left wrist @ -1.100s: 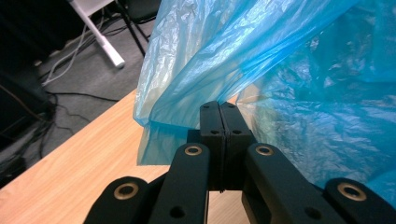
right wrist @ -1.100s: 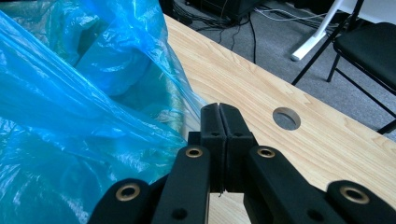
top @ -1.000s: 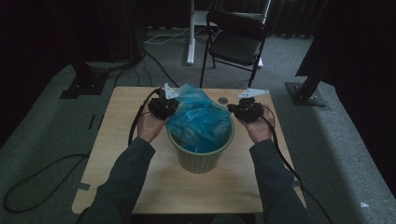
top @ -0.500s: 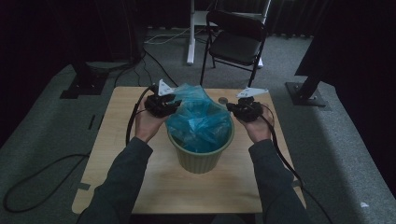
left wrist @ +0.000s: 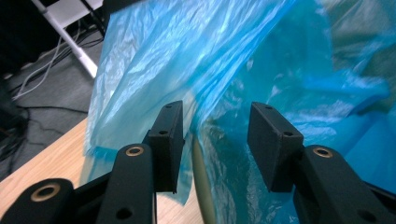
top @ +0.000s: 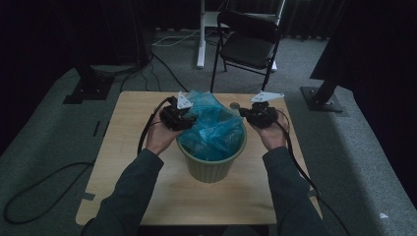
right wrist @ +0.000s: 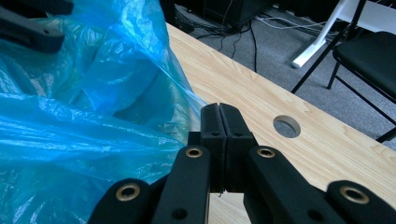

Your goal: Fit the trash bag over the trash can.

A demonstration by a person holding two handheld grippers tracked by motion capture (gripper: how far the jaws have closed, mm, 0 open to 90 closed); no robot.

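A pale green ribbed bin [top: 211,167] stands mid-table with a crumpled blue bag [top: 214,125] in it, bulging above the rim. My left gripper [top: 177,117] is at the bin's left rim. In the left gripper view it [left wrist: 215,126] is open, with the bag's hanging edge [left wrist: 196,56] and the bin rim [left wrist: 201,177] between the jaws. At the right rim is my right gripper [top: 258,115]. In the right gripper view it [right wrist: 219,109] is shut, and a taut edge of the bag [right wrist: 93,116] runs to its tips.
The wooden table [top: 147,196] has a round hole [top: 235,105] just behind the bin, close to the right gripper. A black folding chair [top: 248,46] and a white pole stand on the grey floor beyond the far edge. Cables trail from both grippers.
My left gripper has shifted slightly, first back, then in toward the bin's left rim. The right gripper has stayed where it was.
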